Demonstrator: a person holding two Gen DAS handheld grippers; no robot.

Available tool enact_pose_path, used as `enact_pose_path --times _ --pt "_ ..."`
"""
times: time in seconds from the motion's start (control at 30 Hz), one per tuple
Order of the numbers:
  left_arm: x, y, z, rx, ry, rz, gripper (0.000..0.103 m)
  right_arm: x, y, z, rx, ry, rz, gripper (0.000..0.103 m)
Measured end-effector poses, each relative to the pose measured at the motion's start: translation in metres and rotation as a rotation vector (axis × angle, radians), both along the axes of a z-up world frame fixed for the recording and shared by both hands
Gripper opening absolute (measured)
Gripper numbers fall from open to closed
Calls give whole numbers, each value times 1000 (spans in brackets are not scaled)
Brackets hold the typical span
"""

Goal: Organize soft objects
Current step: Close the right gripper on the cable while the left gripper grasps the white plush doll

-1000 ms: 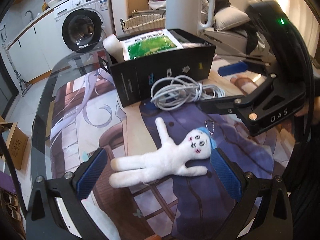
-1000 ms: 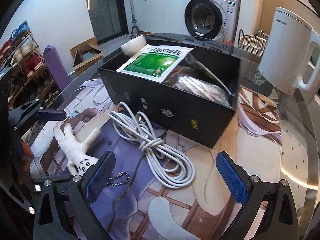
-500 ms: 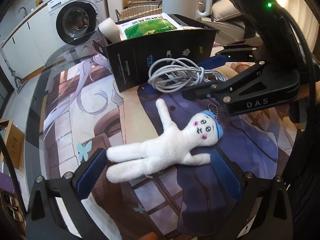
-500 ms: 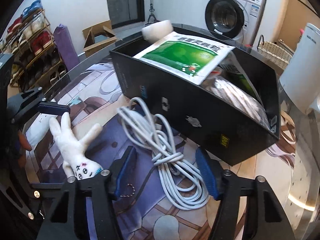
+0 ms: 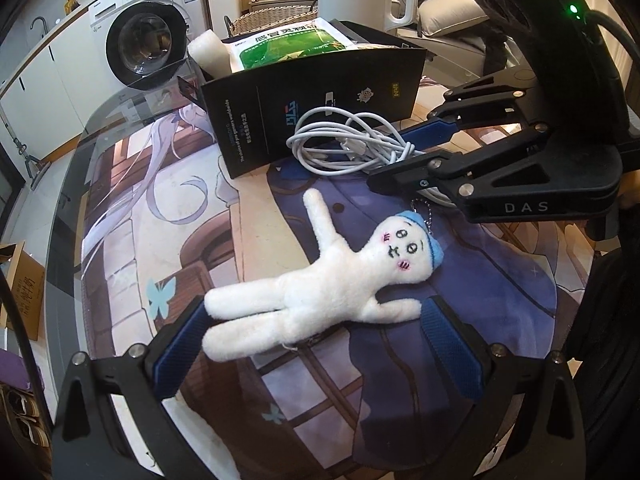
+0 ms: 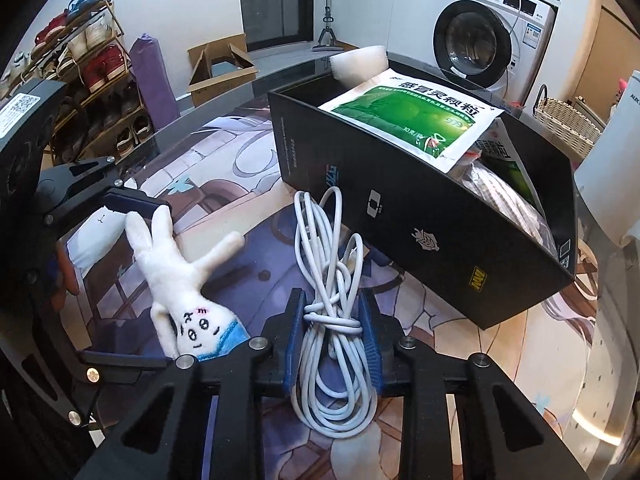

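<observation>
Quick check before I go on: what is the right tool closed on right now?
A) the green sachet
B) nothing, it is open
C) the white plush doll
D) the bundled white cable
D: in the right wrist view the right tool has its blue pads pressed against both sides of the bundled white cable, while the white plush doll lies free on the mat between the open pads of the left tool.

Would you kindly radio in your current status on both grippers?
Right gripper shut on coiled white cable. Left gripper open around white plush doll, not gripping. Black cardboard box close ahead, already stuffed.
</observation>
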State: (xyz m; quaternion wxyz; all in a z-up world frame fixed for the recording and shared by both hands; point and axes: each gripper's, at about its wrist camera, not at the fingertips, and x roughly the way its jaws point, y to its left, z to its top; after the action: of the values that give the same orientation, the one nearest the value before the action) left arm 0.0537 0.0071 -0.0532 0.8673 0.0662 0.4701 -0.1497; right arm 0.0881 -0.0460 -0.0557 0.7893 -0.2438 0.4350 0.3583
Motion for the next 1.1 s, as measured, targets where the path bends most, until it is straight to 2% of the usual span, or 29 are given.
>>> enact_pose_path --times 0.37,0.7,0.93,1.1 --pt "-1 0 -1 7 -5 -9 103 -12 -27 4 1 5 -17 27" --pt "-12 -17 2 14 16 -115 103 -21 -62 5 19 15 -56 27" --pt "-16 -24 7 18 14 -152 103 -25 -75 7 22 18 -73 27" --pt "-12 -11 15 15 -30 -91 103 -26 -81 8 23 17 -78 27"
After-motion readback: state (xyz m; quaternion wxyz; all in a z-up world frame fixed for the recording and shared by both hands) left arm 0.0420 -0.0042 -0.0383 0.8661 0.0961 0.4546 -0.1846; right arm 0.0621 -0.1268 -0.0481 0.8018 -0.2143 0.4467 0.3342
